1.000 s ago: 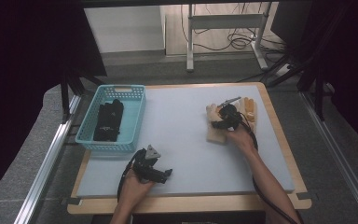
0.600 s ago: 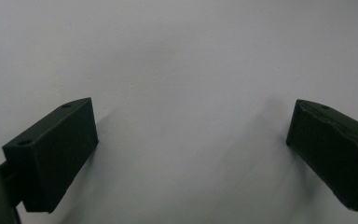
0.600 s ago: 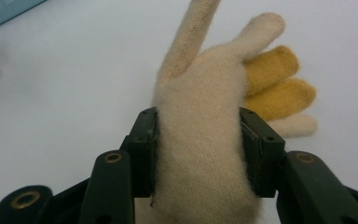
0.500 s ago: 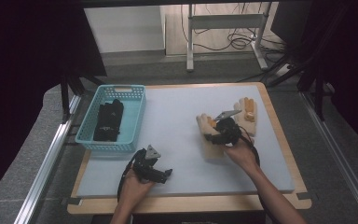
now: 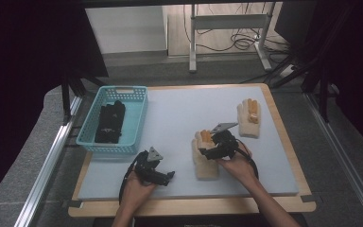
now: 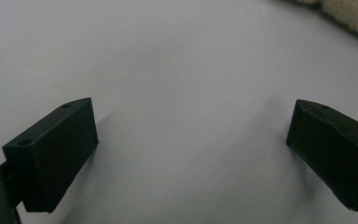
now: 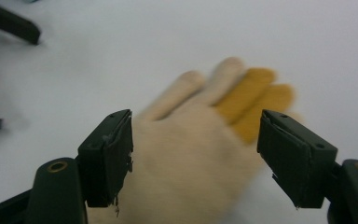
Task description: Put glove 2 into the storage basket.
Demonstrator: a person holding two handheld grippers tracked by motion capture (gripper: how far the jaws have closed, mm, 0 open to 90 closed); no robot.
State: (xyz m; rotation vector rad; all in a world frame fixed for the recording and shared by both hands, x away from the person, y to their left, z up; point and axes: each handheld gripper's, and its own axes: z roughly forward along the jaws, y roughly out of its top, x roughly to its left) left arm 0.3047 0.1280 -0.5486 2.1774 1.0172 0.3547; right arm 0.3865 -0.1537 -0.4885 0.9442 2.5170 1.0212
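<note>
My right tool (image 7: 196, 154) has just been opening, jaws astride the glove (image 7: 191, 158), not pressing it. My left tool (image 6: 191, 144) stands open over bare bench (image 6: 168, 56).

In the high view the right gripper (image 5: 212, 150) sits over the near cream glove (image 5: 205, 163), hiding the middle of the glove's palm; whether the jaws touch the fabric cannot be told there. In the right gripper view that glove (image 7: 191, 158) is blurred, its cuff runs off the picture at 6 o'clock, and the dark shapes at 10 o'clock are cut off and too smeared to name. In the left gripper view a cream scrap (image 6: 349, 16) at 1 o'clock is clipped by the edge. The dark bundle (image 5: 109, 122) in the blue basket (image 5: 140, 116) is too small to make out.
</note>
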